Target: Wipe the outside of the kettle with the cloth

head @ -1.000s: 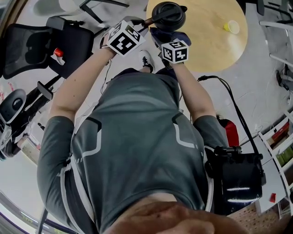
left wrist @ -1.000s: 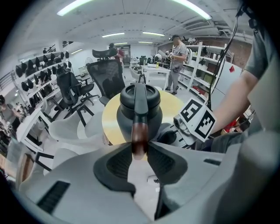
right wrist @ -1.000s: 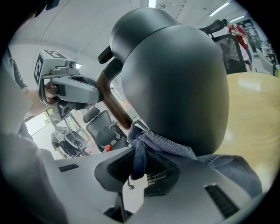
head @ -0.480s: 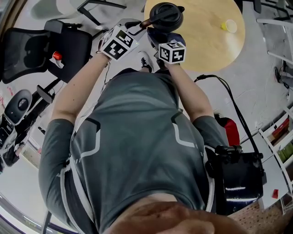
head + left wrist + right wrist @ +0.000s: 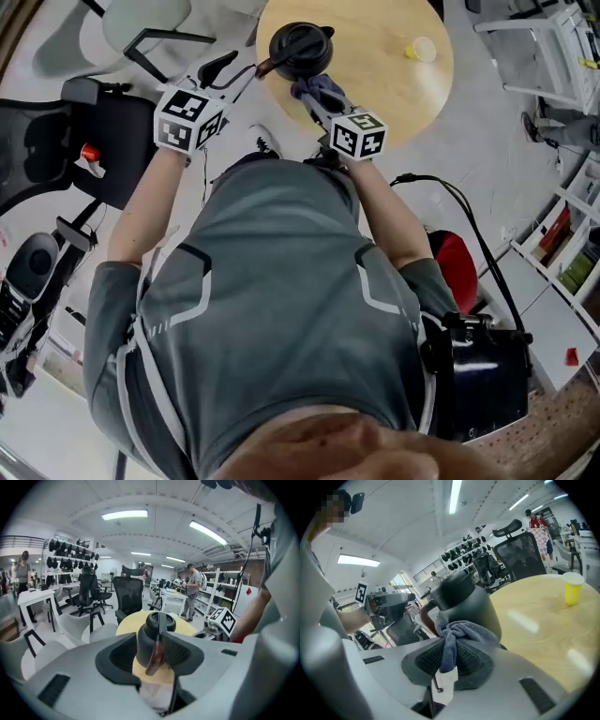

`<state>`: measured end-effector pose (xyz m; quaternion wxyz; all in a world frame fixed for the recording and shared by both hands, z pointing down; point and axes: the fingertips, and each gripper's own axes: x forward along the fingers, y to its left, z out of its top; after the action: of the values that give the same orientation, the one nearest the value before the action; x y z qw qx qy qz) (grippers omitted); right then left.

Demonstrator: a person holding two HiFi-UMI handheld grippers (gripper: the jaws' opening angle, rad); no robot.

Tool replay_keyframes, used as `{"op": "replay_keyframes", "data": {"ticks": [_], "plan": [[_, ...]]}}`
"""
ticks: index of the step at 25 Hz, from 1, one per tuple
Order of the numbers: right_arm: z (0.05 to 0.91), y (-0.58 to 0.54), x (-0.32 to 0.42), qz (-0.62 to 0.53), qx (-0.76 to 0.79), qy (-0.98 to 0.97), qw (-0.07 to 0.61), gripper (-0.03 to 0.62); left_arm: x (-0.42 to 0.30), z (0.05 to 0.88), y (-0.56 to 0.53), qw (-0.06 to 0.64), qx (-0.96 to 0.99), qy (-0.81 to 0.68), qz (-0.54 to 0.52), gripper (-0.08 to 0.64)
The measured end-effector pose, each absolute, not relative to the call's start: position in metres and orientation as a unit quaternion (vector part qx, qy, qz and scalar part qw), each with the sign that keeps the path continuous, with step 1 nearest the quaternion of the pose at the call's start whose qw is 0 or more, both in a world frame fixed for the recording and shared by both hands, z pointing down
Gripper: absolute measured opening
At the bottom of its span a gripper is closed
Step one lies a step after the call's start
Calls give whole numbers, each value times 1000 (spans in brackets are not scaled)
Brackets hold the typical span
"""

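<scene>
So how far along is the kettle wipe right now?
Done: the cloth is clamped in the right tool, and the kettle stands on the table. In hand: the cloth sits beside the kettle's side; the jaws of the left tool have just been opening, the handle between them unpressed. Remaining: how much is wiped doesn't show.

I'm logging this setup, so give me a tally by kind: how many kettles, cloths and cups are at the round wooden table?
Kettle: 1
Cloth: 1
Cup, yellow: 1
Total: 3
</scene>
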<state>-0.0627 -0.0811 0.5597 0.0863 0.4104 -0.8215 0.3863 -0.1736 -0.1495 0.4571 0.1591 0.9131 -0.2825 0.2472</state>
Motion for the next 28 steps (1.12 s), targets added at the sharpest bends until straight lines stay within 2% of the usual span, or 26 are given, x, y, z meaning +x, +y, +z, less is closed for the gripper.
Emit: {"op": "replay_keyframes", "data": {"ticks": [4, 10, 20, 25, 28], "plan": [[528, -83, -21, 362, 432, -823, 74, 64, -165, 425, -161, 146, 924, -300, 190, 109], [464, -94, 46, 305, 452, -836, 63, 64, -129, 377, -170, 120, 931, -310, 148, 92], [328, -124, 133, 185, 499, -846, 43, 64, -116, 280, -202, 113, 913, -387, 59, 14], [271, -127, 162, 128, 516, -847, 29, 64, -98, 247, -190, 87, 919, -382, 45, 9], [246, -136, 178, 94, 537, -838, 28, 64, -97, 232, -193, 94, 910, -404, 22, 9]]}}
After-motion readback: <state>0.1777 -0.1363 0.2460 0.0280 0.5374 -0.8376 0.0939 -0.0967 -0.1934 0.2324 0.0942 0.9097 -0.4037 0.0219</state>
